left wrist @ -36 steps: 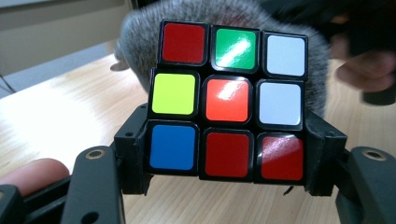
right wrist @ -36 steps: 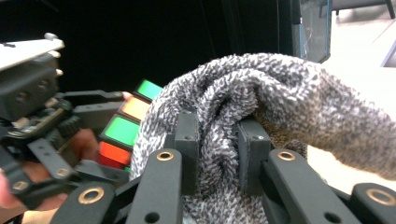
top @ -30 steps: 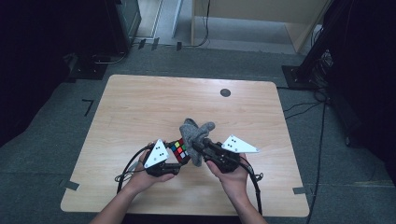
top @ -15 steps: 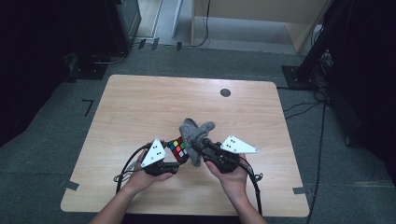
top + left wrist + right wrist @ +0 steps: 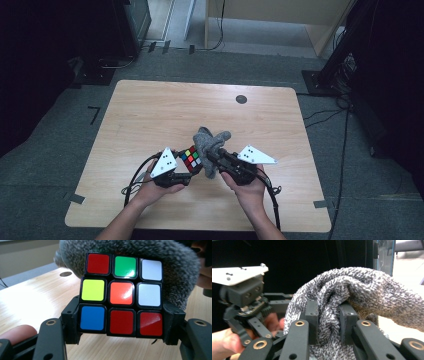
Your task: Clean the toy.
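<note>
Cube (image 5: 121, 293) clamped in left gripper (image 5: 186, 170) — grey cloth (image 5: 352, 290) bunched in right gripper (image 5: 328, 325), pressed against cube.

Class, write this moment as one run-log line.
left gripper: shut on Rubik's cube | right gripper: shut on grey cloth | cloth against cube | both above table

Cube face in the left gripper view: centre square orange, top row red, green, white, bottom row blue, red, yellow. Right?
Not quite. In the left gripper view the cube has a bottom row of blue, red, red; the yellow square sits at the left of the middle row. The rest is correct.
</note>
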The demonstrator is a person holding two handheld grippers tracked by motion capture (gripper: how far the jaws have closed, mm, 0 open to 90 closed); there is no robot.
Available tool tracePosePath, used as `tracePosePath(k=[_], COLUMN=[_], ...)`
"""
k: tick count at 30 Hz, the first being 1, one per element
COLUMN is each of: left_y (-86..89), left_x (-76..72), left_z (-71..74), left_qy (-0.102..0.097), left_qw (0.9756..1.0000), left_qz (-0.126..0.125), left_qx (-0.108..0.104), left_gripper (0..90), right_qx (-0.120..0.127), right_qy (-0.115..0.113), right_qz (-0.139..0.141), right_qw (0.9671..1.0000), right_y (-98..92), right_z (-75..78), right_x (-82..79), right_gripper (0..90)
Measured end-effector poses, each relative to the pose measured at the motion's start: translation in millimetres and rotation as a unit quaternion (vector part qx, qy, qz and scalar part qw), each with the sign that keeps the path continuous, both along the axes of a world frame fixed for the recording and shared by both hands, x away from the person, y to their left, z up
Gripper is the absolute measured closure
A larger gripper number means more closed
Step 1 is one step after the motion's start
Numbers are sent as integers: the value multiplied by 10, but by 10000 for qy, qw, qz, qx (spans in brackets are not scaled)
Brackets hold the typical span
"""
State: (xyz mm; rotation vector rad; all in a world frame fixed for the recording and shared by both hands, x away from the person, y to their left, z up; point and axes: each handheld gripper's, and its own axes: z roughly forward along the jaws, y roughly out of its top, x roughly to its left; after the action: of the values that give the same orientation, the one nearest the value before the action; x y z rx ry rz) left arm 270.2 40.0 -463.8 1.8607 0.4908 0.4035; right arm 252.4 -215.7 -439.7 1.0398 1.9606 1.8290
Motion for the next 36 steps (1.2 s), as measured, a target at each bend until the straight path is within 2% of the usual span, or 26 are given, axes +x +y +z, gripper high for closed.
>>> tracePosePath(k=[2, 4, 7, 10, 11, 13, 15, 17, 19, 21, 23, 25, 27, 28, 30, 33, 35, 36], left_y=[29, 54, 35, -24, -28, -4, 34, 62, 50, 22, 2, 6, 18, 26, 53, 103, 130, 140], left_x=[5, 32, 33, 13, 6, 5, 9, 20, 28, 25, 17, 14, 13, 13, 21, 52, 74, 85], left_z=[18, 22, 0, -28, -27, -2, 23, 36, 24, 9, -2, 5, 19, 25, 45, 74, 75, 72], left_qy=[57, 160, 200, 122, 122, 131, 114, 168, 170, 146, 121, 126, 108, 97, 104, 113, 157, 188], left_qw=[9999, 9995, 9995, 9999, 9999, 9998, 9997, 9994, 9996, 9998, 9999, 9999, 9999, 9999, 9998, 9995, 9993, 9991], left_qz=[-32, -28, -53, -61, -73, -73, -78, -82, -68, -60, -86, -87, -72, -55, -8, 115, 166, 196], left_qx=[-142, -255, -245, 28, 20, -97, -197, -292, -233, -119, 0, -47, -54, -85, -177, -278, -301, -318], left_gripper=[340, 340, 340, 341, 340, 341, 341, 340, 340, 340, 341, 341, 341, 341, 341, 341, 341, 341], right_qx=[-68, -321, -214, -94, -44, -92, -6, -126, -143, -208, -145, -71, -14, -25, -323, -424, -670, -933], right_qy=[18, -88, -1, -74, -132, -270, -193, -80, 73, 12, -110, -225, -202, -158, -113, 132, 105, 79], right_qz=[-128, -283, -247, -33, 67, 82, 45, -130, -181, -170, -39, 76, 93, 55, -226, -555, -826, -979], right_qw=[9999, 9990, 9995, 9999, 9999, 9996, 9998, 9998, 9997, 9996, 9998, 9997, 9998, 9999, 9992, 9975, 9943, 9908], right_y=[-31, -52, -58, 10, 41, 71, 35, -17, -51, -19, 26, 51, 32, 9, -44, -167, -218, -224], right_z=[-50, -95, -95, -7, 26, 56, 25, -38, -80, -53, -7, 29, 9, -21, -101, -220, -289, -322], right_x=[26, 40, 43, -20, -45, -60, -30, 13, 45, 18, -21, -47, -24, -1, 48, 131, 174, 187], right_gripper=[742, 742, 743, 742, 742, 742, 743, 744, 743, 743, 742, 742, 741, 740, 740, 732, 698, 692])
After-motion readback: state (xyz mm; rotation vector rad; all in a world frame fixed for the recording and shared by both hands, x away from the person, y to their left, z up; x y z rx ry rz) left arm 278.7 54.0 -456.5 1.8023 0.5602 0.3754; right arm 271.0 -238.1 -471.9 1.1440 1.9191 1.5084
